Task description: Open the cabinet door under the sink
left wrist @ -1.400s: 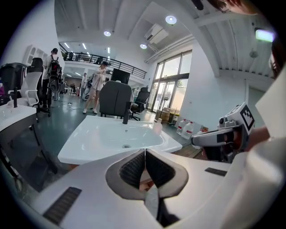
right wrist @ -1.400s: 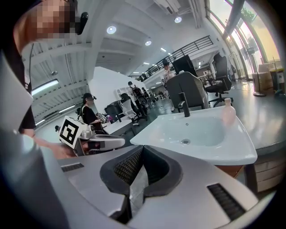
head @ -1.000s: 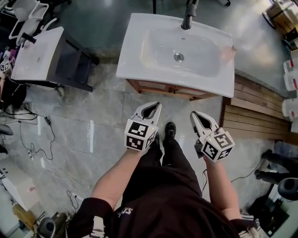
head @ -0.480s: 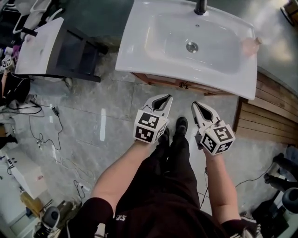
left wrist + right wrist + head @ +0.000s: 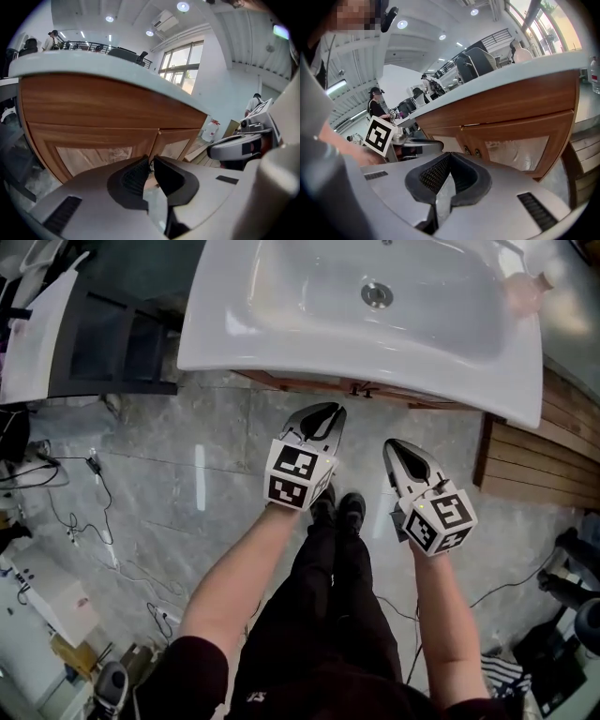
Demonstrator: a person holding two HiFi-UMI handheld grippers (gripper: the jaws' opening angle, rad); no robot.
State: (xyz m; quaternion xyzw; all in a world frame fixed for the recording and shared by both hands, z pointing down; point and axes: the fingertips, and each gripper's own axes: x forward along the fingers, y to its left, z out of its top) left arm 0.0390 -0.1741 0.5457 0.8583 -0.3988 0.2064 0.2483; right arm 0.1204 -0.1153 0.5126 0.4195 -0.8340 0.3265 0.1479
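Both faced the cabinet doors [image 5: 93, 140] under the sink [image 5: 281, 343]: left hand-held gripper [image 5: 321, 412] just opening, empty; right hand-held gripper [image 5: 398, 448] closed.

The person wears a dark short-sleeved shirt [image 5: 199, 667], black trousers [image 5: 330, 596] and black shoes [image 5: 351, 510]. The silver-grey left gripper [image 5: 325, 410] and its twin, the right gripper [image 5: 395, 444], have black ribbed pads [image 5: 133, 180] and white cubes with black square markers [image 5: 298, 476]. The left jaws are opening, with nothing between them.
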